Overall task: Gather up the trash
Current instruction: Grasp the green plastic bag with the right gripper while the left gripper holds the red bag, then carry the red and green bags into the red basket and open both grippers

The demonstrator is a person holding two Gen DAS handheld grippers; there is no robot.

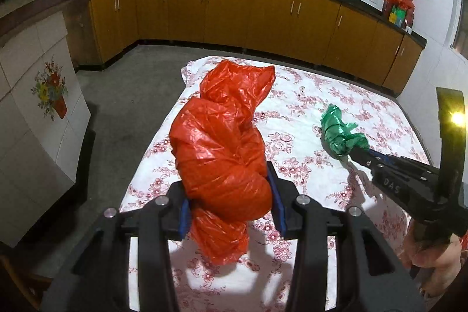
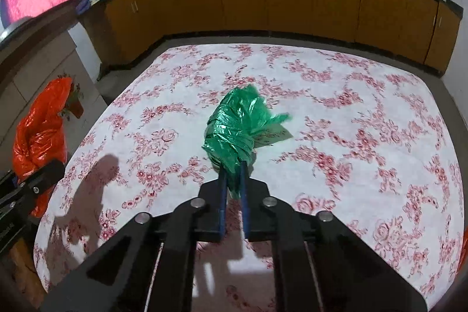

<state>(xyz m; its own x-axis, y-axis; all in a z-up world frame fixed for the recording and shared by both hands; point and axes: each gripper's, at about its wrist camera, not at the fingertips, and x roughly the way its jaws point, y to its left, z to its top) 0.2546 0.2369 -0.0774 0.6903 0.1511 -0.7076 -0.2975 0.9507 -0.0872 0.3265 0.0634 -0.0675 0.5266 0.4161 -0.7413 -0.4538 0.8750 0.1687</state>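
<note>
We have both pieces of trash in hand above the table with the floral cloth [image 2: 365, 95]. Our left gripper [image 1: 226, 195] holds the bulky red plastic bag [image 1: 222, 136], its fingers spread fairly wide around the knotted bundle, with the blue pads pressing into its sides and the bag's tail hanging below them. Our right gripper [image 2: 234, 180] has its fingers drawn nearly together on the twisted end of the small green plastic bag [image 2: 237, 125], which juts forward over the cloth; whether its tip touches the cloth we cannot tell. No other loose trash shows on the cloth in either view, so we judge the picking-up part done. No bin or collection spot shows in the pictures, so carrying both bags off and dropping them looks like what remains.
</note>
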